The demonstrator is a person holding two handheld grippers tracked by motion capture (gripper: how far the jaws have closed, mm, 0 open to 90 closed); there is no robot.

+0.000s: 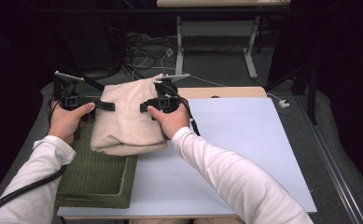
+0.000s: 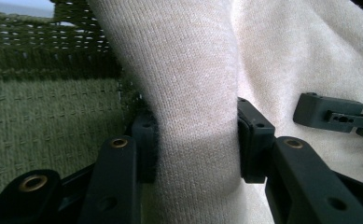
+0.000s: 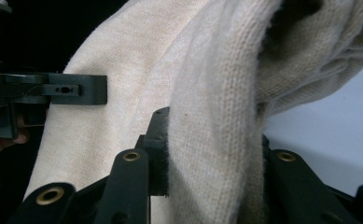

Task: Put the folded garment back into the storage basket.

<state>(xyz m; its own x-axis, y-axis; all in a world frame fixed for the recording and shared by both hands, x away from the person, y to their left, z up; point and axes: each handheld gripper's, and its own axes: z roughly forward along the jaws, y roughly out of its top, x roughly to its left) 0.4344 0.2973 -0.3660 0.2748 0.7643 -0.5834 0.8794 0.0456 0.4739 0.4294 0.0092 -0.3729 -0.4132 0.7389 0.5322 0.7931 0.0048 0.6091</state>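
Sweater (image 1: 125, 116) is in the air between my two tools, above the far part of the green basket (image 1: 100, 179) at the left of the surface (image 1: 244, 140). My left hand-held gripper (image 1: 105, 106) is clamped on a thick fold of the knit at its left side, and my right hand-held gripper (image 1: 145, 107) is clamped on a fold at its right side. So the pick-up is done, I judge. What is left is to lower the sweater into the basket and let go; its lower edge hangs over the basket rim but I cannot tell if it touches.

The high view gives me the whole picture: the bundle, the basket under it, the pale surface at the right. The left gripper view adds the woven wall of the basket (image 2: 53, 116) just behind the sweater (image 2: 198, 116), and the fabric squeezed between the jaws. The right gripper view shows the sweater (image 3: 216, 121) folded in several layers, the surface (image 3: 328, 140) beyond it, and the left hand-held gripper (image 3: 102, 89) across.
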